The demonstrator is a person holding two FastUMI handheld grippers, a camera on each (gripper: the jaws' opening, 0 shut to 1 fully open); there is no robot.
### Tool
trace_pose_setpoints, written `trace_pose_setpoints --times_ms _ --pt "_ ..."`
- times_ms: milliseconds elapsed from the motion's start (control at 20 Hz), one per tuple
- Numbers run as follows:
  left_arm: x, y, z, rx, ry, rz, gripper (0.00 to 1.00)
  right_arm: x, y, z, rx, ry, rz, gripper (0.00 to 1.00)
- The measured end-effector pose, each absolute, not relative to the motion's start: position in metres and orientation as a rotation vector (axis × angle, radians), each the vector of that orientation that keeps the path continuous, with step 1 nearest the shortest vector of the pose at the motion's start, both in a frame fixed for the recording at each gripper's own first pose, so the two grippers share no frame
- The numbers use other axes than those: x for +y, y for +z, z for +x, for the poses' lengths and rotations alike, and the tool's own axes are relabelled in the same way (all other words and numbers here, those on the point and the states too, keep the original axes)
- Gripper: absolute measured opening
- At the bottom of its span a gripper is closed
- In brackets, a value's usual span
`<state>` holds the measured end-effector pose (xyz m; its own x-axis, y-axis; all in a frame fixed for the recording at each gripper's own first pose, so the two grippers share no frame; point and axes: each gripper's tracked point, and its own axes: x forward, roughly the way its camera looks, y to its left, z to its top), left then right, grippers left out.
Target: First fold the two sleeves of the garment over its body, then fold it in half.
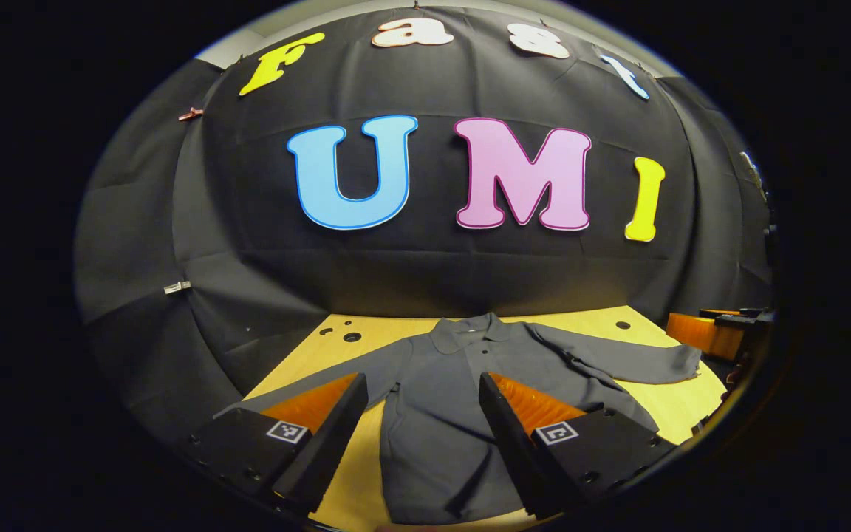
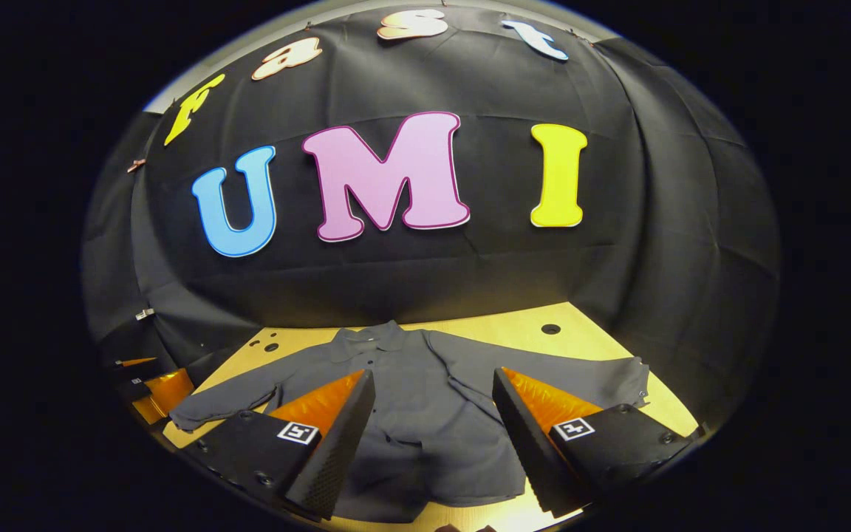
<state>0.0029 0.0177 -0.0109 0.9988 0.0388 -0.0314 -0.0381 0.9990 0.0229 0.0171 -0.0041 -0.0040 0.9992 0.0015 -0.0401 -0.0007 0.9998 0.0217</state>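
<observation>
Both my tools, left tool and right tool, gape empty above the grey jacket (sleeves unfolded); a shallow pinch could drag it across the bench.

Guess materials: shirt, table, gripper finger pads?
Shirt: matte grey woven cloth, likely cotton or a blend; it creases softly and has no sheen.
Table: pale wood or laminate, smooth, slightly glossy, with drilled holes.
Finger pads: translucent orange ribbed plastic or rubber, set on matte black plastic fingers.
</observation>
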Motion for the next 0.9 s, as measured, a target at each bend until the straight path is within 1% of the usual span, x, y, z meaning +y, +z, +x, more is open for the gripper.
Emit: trace_pose_setpoints --times_ms 400,700,900 --pt "0.034 -0.016 0.001 0.059 0.114 0.003 0.96 -0.021 -0.009 0.033 0.05 -0.011 0.009 0.99" --pt "0.039 -0.019 0.002 0.084 0.158 -0.011 0.96 -0.06 -0.019 0.054 0.094 -0.057 0.046 0.99" --pt "0.049 -0.021 0.004 0.098 0.203 -0.005 0.96 -0.114 -0.026 0.072 0.128 -0.172 0.084 0.99"
